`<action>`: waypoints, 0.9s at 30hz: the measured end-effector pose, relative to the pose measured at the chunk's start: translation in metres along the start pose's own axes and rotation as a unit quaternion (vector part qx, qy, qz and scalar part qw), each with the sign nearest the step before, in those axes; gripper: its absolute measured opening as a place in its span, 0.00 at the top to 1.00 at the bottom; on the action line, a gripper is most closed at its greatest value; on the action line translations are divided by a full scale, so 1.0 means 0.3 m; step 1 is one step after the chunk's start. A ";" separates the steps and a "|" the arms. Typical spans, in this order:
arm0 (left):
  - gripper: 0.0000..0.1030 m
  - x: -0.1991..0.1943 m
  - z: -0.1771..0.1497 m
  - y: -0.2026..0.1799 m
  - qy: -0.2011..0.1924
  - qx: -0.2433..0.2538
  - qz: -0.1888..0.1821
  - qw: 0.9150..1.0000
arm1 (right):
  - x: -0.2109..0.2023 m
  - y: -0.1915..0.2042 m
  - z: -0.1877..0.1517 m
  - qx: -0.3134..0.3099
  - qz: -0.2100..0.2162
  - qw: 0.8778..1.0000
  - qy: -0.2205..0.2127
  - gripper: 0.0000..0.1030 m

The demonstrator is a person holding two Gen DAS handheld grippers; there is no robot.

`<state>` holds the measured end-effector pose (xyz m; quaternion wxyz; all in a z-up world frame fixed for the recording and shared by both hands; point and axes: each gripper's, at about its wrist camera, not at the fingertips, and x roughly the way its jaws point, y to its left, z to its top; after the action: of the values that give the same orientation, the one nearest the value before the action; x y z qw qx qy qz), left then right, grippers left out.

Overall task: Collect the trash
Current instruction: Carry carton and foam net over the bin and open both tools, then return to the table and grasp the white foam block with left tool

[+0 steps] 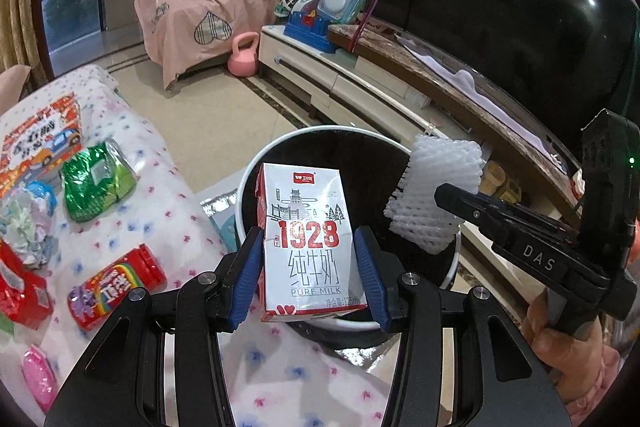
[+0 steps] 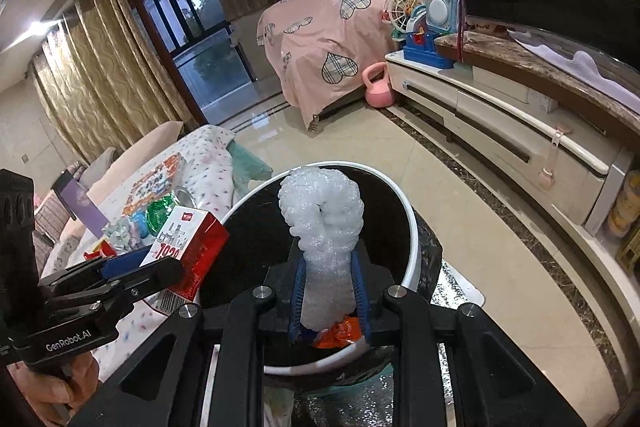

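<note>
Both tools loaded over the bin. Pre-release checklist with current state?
1. Left tool shut on the milk carton: ok, blue pads press both sides.
2. Right tool shut on the white foam fruit net: ok, net squeezed between the pads.
3. Carton above the trash bin opening: ok in the left wrist view; the right wrist view shows it near the bin's rim, so the margin is thin.
4. Foam net above the opening: ok, black liner behind it in both views.
5. Room in the bin: ok, only an orange wrapper shows inside.
6. Trash left on the table: not ok, green packet and red candy bottle remain.
</note>
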<state>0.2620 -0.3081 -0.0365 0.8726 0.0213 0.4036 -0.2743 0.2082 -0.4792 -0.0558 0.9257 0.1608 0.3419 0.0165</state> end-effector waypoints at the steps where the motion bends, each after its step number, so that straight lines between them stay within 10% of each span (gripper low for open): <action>1: 0.56 0.008 0.001 0.000 0.003 -0.001 -0.002 1.000 | 0.009 -0.002 0.001 -0.002 -0.002 1.000 0.003 0.77; 10: 0.35 0.029 0.005 -0.009 0.013 -0.003 -0.003 1.000 | 0.053 -0.025 0.007 -0.001 -0.007 1.000 0.024 0.60; 27: 0.28 -0.190 -0.158 0.121 -0.014 -0.062 0.021 0.998 | -0.054 0.051 -0.039 0.014 0.028 0.999 -0.016 0.24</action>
<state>0.2172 -0.2387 -0.0343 0.8836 -0.0279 0.4066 -0.2305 0.1896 -0.4636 -0.0493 0.9279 0.1836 0.3226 0.0350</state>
